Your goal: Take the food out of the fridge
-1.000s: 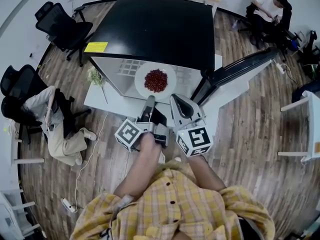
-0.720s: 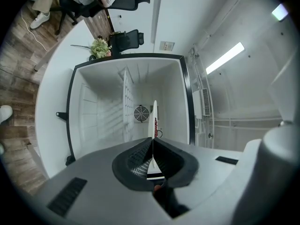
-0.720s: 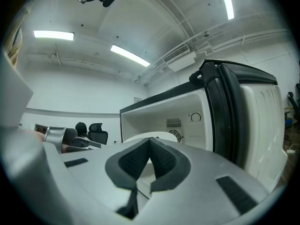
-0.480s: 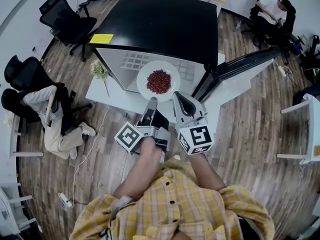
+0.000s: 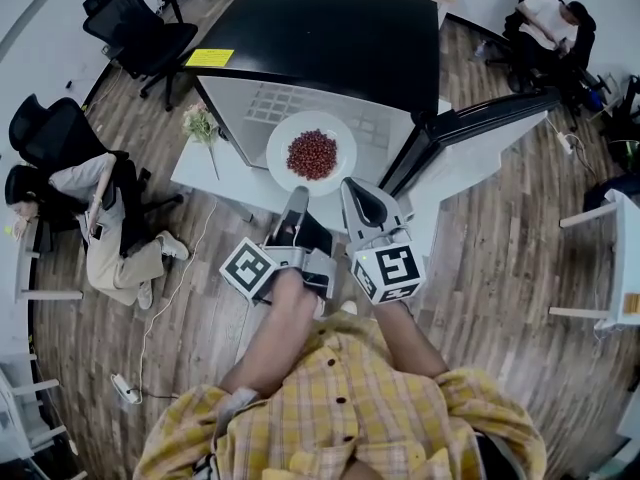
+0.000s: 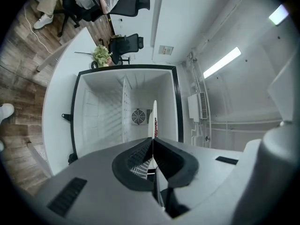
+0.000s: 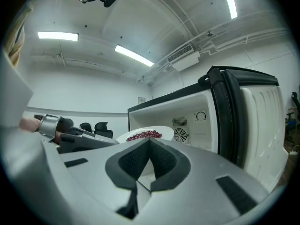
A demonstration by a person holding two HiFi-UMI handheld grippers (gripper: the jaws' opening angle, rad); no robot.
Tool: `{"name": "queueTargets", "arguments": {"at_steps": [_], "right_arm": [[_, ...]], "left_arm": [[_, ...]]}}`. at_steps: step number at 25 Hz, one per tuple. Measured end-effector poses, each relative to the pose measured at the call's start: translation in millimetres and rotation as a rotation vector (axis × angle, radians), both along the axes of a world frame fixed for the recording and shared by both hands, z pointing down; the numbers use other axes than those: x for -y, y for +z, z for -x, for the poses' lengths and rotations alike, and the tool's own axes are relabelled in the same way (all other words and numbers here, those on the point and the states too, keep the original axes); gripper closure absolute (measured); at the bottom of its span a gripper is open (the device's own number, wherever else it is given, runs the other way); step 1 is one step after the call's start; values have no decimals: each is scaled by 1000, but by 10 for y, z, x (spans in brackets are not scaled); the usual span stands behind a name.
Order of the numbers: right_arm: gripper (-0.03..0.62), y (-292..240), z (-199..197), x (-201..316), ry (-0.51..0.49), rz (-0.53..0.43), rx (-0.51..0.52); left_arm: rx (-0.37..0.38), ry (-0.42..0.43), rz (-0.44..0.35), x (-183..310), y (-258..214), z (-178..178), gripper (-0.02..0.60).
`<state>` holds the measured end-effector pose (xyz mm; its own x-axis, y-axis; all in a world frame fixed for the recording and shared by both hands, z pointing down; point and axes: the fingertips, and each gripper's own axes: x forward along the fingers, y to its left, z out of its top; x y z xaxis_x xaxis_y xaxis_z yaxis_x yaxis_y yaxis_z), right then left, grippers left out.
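The plate [image 5: 281,139] of red food [image 5: 312,154] slips a touch further out of the open fridge [image 5: 330,38], its near rim pinched flat in the left gripper [image 5: 297,198], while the right gripper [image 5: 351,188] rides alongside, closed on nothing, so it looks almost clear.

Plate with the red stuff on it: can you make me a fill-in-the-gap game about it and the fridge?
1. The white plate holds a heap of ___ food.
2. The left gripper pinches the plate's rim between its two ___.
3. Behind the plate, the door of the fridge stands ___.

Missing words: red; jaws; open.
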<state>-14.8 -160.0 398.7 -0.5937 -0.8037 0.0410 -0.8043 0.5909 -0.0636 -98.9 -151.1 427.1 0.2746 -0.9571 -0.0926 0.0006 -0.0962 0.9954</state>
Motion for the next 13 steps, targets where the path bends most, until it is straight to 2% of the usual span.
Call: {"name": "queueTargets", "arguments": {"at_steps": [13], "right_arm": [[588, -9, -12, -177, -3, -6, 8]], "left_arm": [[-20, -11, -12, -167, -65, 37, 569]]}}
